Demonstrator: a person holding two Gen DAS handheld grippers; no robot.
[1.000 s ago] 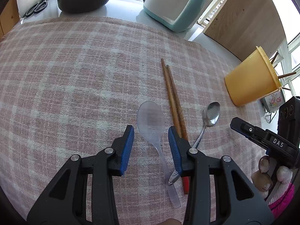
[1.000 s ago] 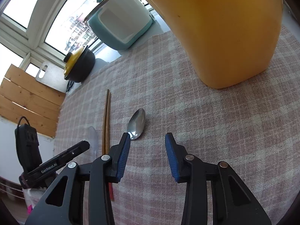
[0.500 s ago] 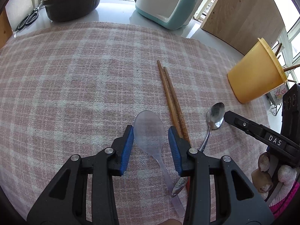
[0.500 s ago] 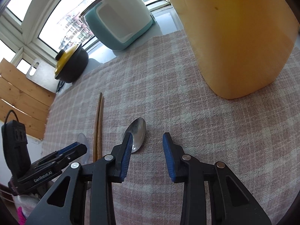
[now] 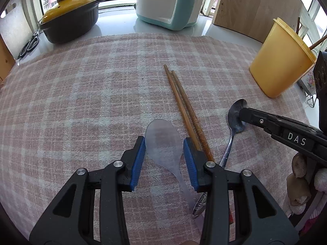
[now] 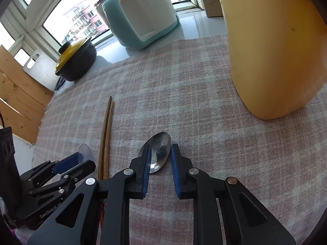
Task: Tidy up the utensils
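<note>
A clear plastic rice paddle (image 5: 163, 140) lies on the pink checked cloth (image 5: 81, 106). My left gripper (image 5: 164, 144) is open, low over the cloth, its blue pads on either side of the paddle's head. A metal spoon (image 6: 160, 152) lies to the right; my right gripper (image 6: 160, 151) is open with its pads on either side of the spoon's bowl. The spoon also shows in the left wrist view (image 5: 235, 120). Two wooden chopsticks (image 5: 184, 106) lie between paddle and spoon. A yellow holder cup (image 5: 280, 61) stands at the right with sticks in it.
A dark pot with a yellow lid (image 5: 69, 20) and a teal appliance (image 5: 167, 2) stand beyond the cloth's far edge. Scissors (image 5: 28, 45) lie at far left. A wooden board (image 5: 255, 6) leans behind the cup.
Both grippers have moved forward and down. The left one now has the paddle's head between its pads; the right one now has the spoon's bowl between its pads.
</note>
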